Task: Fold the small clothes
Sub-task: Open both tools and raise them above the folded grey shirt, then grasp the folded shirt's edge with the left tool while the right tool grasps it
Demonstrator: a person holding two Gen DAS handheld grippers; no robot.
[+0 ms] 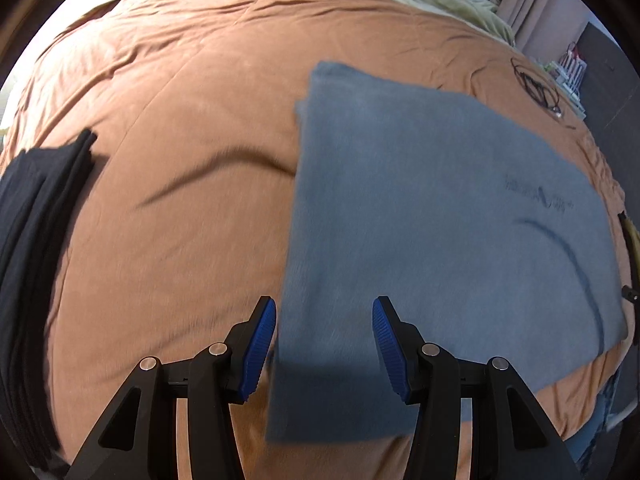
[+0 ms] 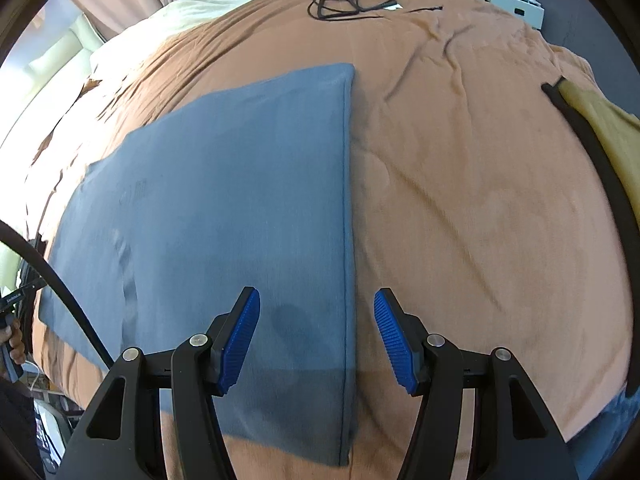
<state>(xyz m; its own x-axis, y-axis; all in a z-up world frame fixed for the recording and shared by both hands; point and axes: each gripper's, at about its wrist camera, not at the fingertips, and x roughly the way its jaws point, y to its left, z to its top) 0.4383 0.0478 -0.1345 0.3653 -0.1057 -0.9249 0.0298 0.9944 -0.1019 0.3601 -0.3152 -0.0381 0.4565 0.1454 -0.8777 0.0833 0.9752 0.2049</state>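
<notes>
Hovering, both grippers: jaws parted, nothing between the pads, neither touching cloth.
Left gripper [image 1: 324, 344]: released; poised over the near left corner of the grey-blue garment [image 1: 440, 220], whose left edge runs up between the blue pads [image 1: 260, 348].
Right gripper [image 2: 316, 340]: released; poised over the garment's [image 2: 224, 208] near right corner, the right edge passing up between its fingers.
Garment location: flat on the orange-brown bedspread [image 1: 168, 152], near the bed's front edge, between the two grippers.
Garment state: a smooth rectangle with straight side edges; the right edge looks doubled, so at least one fold appears made. A faint print and one long crease show on top.
Long axis: judged to run across the bed, from one gripper to the other; the short sides point away from the person.
Progress: judged partway; a further fold likely remains, then stacking.
Surroundings: dark folded clothes [image 1: 36, 248] at far left, apparently finished; a yellow cloth with black trim [image 2: 600, 132] at far right; a black cable coil [image 2: 352, 2] towards the far side.
</notes>
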